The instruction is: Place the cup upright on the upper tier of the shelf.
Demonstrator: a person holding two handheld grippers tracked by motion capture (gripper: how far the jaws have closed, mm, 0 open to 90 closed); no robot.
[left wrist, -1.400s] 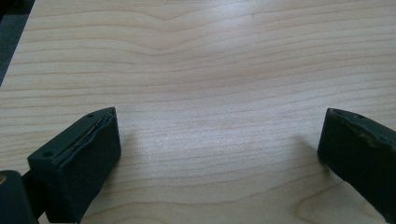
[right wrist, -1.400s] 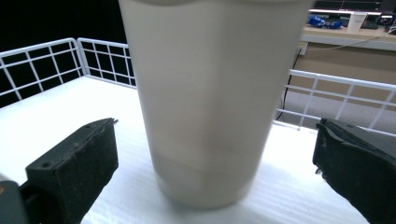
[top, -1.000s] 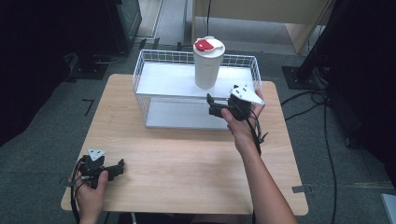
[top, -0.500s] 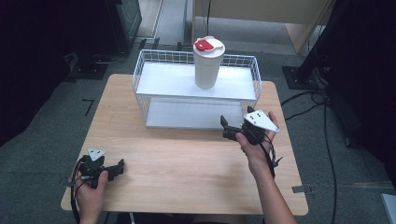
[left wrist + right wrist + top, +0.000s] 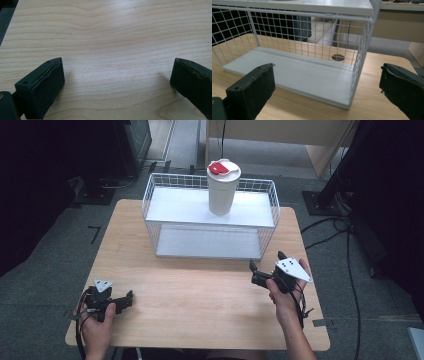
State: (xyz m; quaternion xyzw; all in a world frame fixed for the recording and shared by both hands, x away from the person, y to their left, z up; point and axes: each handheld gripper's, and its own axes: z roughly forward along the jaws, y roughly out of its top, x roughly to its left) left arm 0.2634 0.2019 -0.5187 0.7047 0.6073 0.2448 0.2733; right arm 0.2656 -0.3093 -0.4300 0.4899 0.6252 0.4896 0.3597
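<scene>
A white cup (image 5: 223,191) with a red-and-white lid stands on the top shelf of a white wire rack (image 5: 210,215) at the back of the wooden table (image 5: 195,295). My right gripper (image 5: 266,268) is open with nothing in it, low over the table in front of the rack's right end. In the right gripper view its jaws frame the rack's lower shelf (image 5: 302,75) and right corner. My left gripper (image 5: 126,299) rests near the table's front left corner, open, with bare wood (image 5: 115,50) between its jaws.
Dark equipment and cables stand on the grey floor around the table. A wooden cabinet (image 5: 280,135) is behind the rack. The rack's lower shelf holds nothing. A round cable hole (image 5: 338,57) is in the tabletop behind the rack.
My right gripper has drawn back from the rack's upper shelf, down and toward the front right of the table. The cup stays on the shelf. The left gripper has not moved.
</scene>
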